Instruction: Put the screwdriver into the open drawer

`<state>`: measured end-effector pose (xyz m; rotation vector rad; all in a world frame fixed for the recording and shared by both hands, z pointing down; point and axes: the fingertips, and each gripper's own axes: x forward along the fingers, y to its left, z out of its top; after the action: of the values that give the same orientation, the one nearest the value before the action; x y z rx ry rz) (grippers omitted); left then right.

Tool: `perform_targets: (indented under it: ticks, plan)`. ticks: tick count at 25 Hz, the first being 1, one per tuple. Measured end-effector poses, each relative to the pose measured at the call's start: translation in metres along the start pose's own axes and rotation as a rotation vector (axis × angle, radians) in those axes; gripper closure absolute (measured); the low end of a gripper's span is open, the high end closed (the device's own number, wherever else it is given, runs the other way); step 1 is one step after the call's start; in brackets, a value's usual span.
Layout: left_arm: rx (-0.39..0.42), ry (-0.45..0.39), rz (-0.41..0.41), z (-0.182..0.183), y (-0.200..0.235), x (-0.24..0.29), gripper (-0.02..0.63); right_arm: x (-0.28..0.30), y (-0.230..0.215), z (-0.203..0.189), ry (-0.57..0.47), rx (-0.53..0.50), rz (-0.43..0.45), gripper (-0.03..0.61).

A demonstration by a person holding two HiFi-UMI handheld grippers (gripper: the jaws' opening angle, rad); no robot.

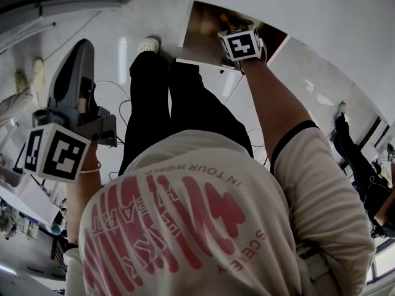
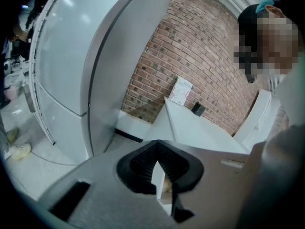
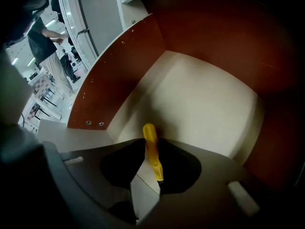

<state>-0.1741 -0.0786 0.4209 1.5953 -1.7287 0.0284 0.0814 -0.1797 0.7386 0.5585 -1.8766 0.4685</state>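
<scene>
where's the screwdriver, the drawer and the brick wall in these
screwdriver (image 3: pixel 153 152), right gripper view, middle of its yellow handle
drawer (image 3: pixel 205 97), right gripper view, bare pale floor inside it
brick wall (image 2: pixel 200 46), left gripper view, middle of the bricks

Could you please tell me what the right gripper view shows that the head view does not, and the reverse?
Only the right gripper view: the yellow screwdriver standing between the jaws of the right tongs, above the pale floor of the open drawer. Only the head view: the left tongs, held off to the side away from the drawer, plus the person's printed shirt and dark trousers. Both: the open drawer with its reddish-brown walls, and the right tongs poised over it.
</scene>
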Motion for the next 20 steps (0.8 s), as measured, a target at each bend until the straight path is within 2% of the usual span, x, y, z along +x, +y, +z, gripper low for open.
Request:
perform_targets:
  ticks: [20]
  plan:
    - [-0.003,0.010,-0.010,0.0016,-0.0050,0.0051,0.607,-0.0035,-0.0050,-0.0014,0.006,0.046,-0.005,0.476]
